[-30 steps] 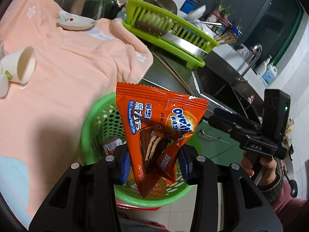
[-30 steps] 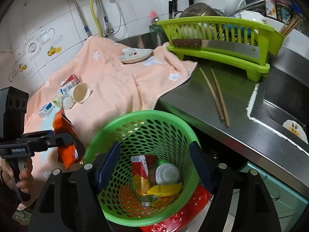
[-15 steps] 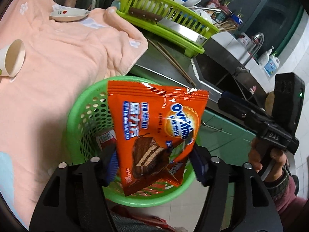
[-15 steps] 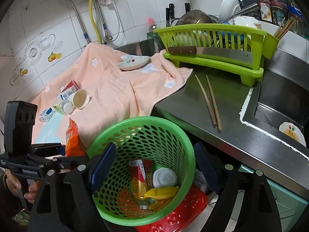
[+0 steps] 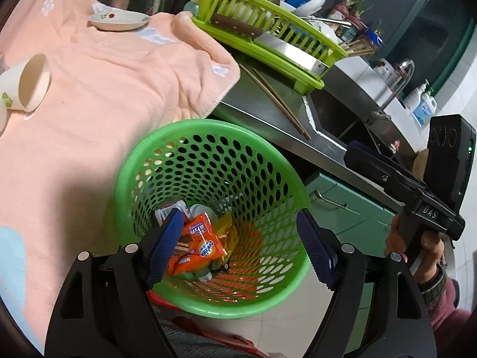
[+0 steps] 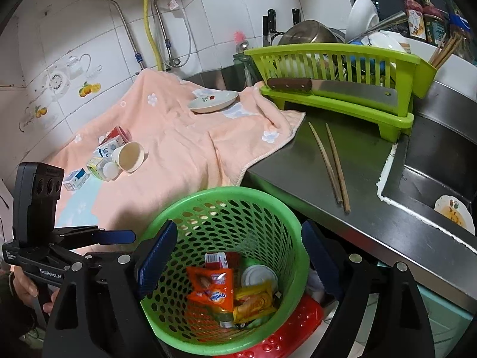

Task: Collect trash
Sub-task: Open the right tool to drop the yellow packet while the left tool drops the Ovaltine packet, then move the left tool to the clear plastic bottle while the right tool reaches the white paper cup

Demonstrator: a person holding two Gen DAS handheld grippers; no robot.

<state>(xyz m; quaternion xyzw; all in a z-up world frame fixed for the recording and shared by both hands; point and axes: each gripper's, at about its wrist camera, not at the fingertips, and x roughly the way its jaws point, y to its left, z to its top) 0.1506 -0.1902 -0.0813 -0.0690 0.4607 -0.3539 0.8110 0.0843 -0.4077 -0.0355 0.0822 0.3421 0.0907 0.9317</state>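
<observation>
Orange snack wrapper (image 5: 199,244) inside green basket (image 5: 143,161)

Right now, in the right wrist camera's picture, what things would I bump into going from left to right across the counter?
Small milk carton → tipped paper cup → little flowered dish → cleaver leaning on the green dish rack → sink with a dirty plate.

Bottle (image 6: 225,317) largely buried beneath orange snack wrapper (image 6: 212,288) in green basket (image 6: 184,208).
</observation>
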